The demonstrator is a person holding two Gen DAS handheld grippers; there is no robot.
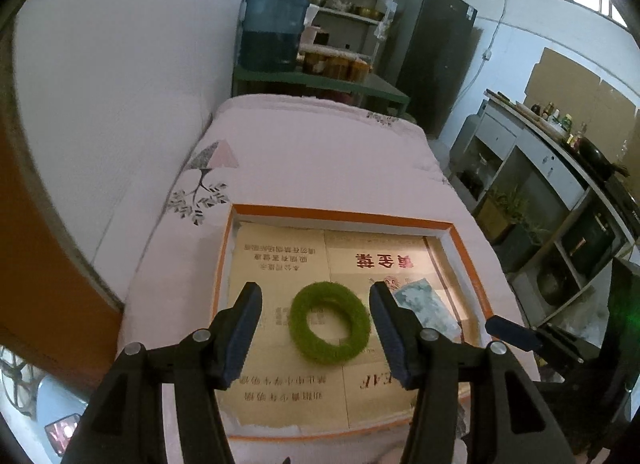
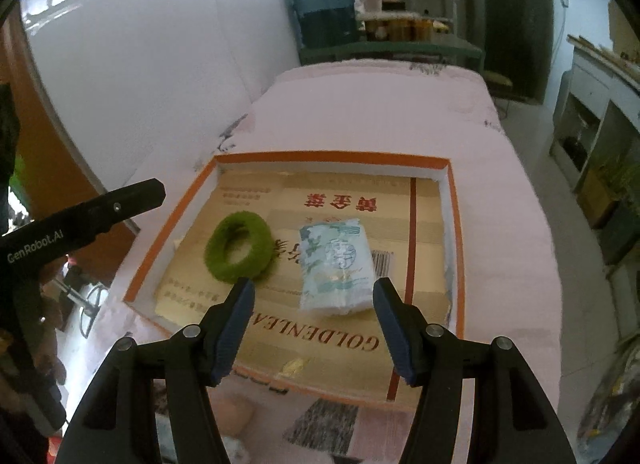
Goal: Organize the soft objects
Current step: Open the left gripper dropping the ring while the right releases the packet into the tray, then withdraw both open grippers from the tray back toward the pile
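Note:
A fuzzy green ring (image 1: 329, 322) lies in a shallow orange-rimmed box (image 1: 340, 214) lined with cardboard. My left gripper (image 1: 316, 296) is open and empty, its jaws on either side of the ring, above it. A pale blue-green tissue pack (image 2: 336, 264) lies to the ring's right; it also shows in the left wrist view (image 1: 426, 308). My right gripper (image 2: 314, 292) is open and empty, hovering just before the pack's near end. The ring (image 2: 239, 250) and box rim (image 2: 332, 158) show in the right wrist view too.
The box sits on a pink cloth-covered table (image 1: 320, 144). A white wall (image 1: 120, 84) runs along the left. A blue water jug (image 1: 274, 30), shelves and a dark fridge (image 1: 432, 52) stand behind. A kitchen counter (image 1: 560, 168) is at right.

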